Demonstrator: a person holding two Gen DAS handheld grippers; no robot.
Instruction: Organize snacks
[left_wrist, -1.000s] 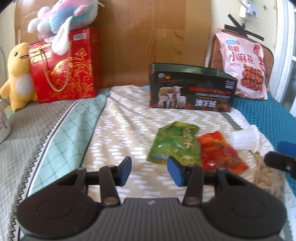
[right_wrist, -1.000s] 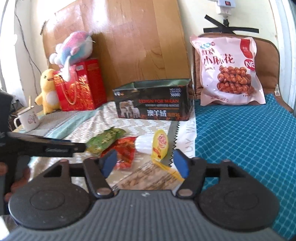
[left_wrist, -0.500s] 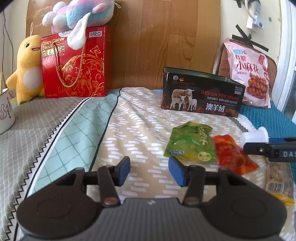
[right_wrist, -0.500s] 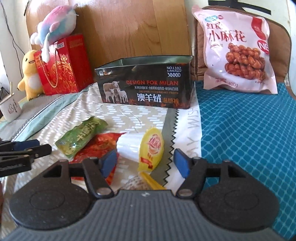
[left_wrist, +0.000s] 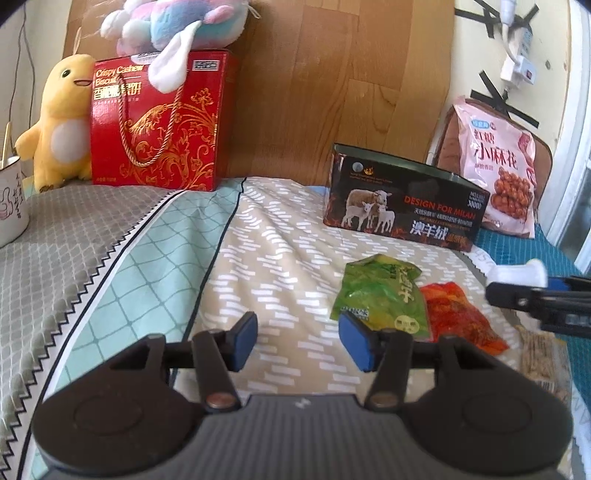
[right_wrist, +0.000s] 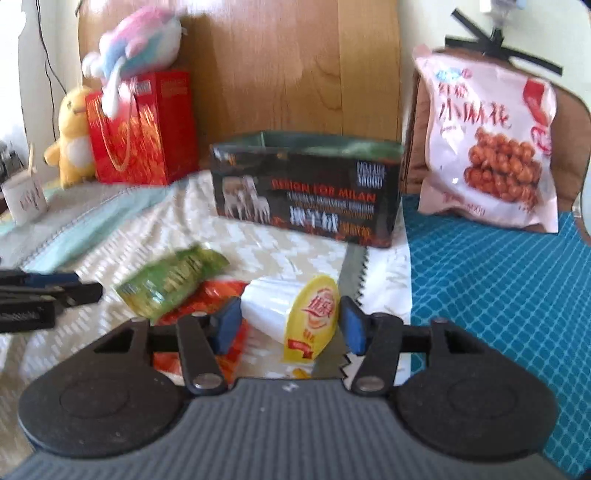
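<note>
A green snack packet (left_wrist: 380, 295) (right_wrist: 173, 280) and a red one (left_wrist: 458, 317) (right_wrist: 207, 295) lie on the patterned cloth. A white jelly cup with a yellow lid (right_wrist: 295, 317) (left_wrist: 521, 271) lies on its side to their right. My right gripper (right_wrist: 290, 326) is open, its pads on either side of the cup without pressing it. My left gripper (left_wrist: 299, 341) is open and empty, just left of the green packet. A black open-topped box (left_wrist: 402, 206) (right_wrist: 306, 195) stands behind the snacks. A beige bar packet (left_wrist: 541, 358) lies at the right.
A big pink snack bag (left_wrist: 498, 173) (right_wrist: 491, 144) leans at the back right on a teal mat (right_wrist: 498, 295). A red gift bag (left_wrist: 155, 125), a yellow plush (left_wrist: 62, 118) and a pastel plush (left_wrist: 177, 22) stand back left. A white mug (left_wrist: 11, 199) is at far left.
My right gripper has moved forward and its jaws have narrowed around the jelly cup. My left gripper has drifted slightly left and stayed open.
</note>
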